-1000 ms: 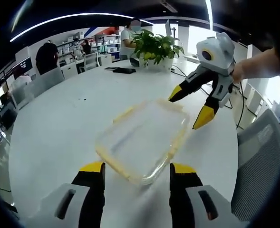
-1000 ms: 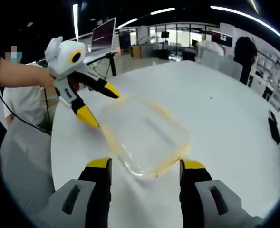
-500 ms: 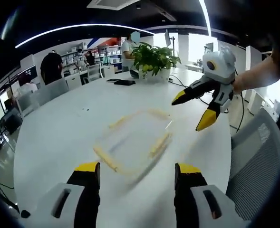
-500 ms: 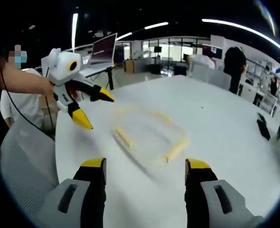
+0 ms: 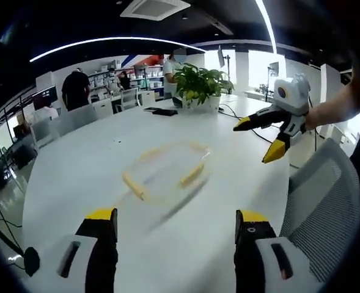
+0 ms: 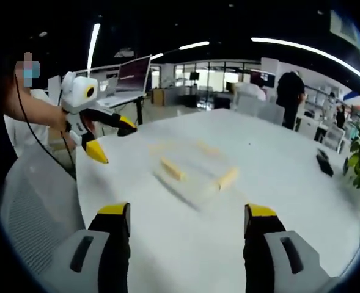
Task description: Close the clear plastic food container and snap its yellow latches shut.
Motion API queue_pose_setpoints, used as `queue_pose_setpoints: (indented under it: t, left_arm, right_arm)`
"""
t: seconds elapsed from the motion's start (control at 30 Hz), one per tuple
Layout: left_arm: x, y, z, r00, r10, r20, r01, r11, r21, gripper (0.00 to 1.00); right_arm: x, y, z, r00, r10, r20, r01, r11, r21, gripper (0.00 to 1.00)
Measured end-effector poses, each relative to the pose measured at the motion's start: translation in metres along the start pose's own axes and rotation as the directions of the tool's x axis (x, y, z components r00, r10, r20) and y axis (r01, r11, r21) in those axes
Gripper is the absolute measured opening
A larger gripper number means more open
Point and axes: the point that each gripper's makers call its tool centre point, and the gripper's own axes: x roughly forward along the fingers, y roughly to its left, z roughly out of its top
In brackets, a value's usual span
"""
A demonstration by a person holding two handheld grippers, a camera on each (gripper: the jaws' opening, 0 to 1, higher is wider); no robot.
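The clear plastic food container [image 5: 167, 174] with yellow latches [image 5: 192, 175] lies (blurred) on the white round table [image 5: 76, 177], apart from both grippers. Left gripper [image 5: 173, 229] and right gripper [image 6: 189, 223] are each wide open, holding nothing. A potted plant [image 5: 201, 85] stands at the far edge.

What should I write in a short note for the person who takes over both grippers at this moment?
Left gripper: open, empty, held back from the container.
Right gripper: open, empty, also held back, clear of the container.
Container: lies flat near the middle of the white table; neither gripper touches it. The picture is blurred, so the lid looks to be down, but I cannot tell for certain. Yellow latches show along its edges; whether they are snapped I cannot tell.
Done: possibly the lid is closed.
Left: check every latch and press shut any that is loose.
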Motion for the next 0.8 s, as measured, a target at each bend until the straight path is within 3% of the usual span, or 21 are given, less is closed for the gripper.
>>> queue_pose_setpoints:
  t: [0.43, 0.57, 0.8]
  left_arm:
    - [-0.034, -0.007, -0.028, 0.997, 0.076, -0.001, -0.076, 0.996, -0.04, 0.93]
    - [-0.038, -0.01, -0.031, 0.996, 0.09, 0.01, -0.089, 0.994, -0.06, 0.99]
    - [-0.04, -0.014, -0.03, 0.994, 0.105, 0.016, -0.104, 0.993, -0.063, 0.98]
  right_arm:
    - [-0.033, 0.021, -0.013, 0.999, -0.023, 0.028, 0.023, 1.0, 0.018, 0.81]
    - [-0.037, 0.024, -0.016, 0.999, -0.035, 0.037, 0.034, 0.999, 0.036, 0.85]
    - [-0.036, 0.022, -0.014, 0.998, -0.044, 0.038, 0.043, 0.999, 0.017, 0.86]
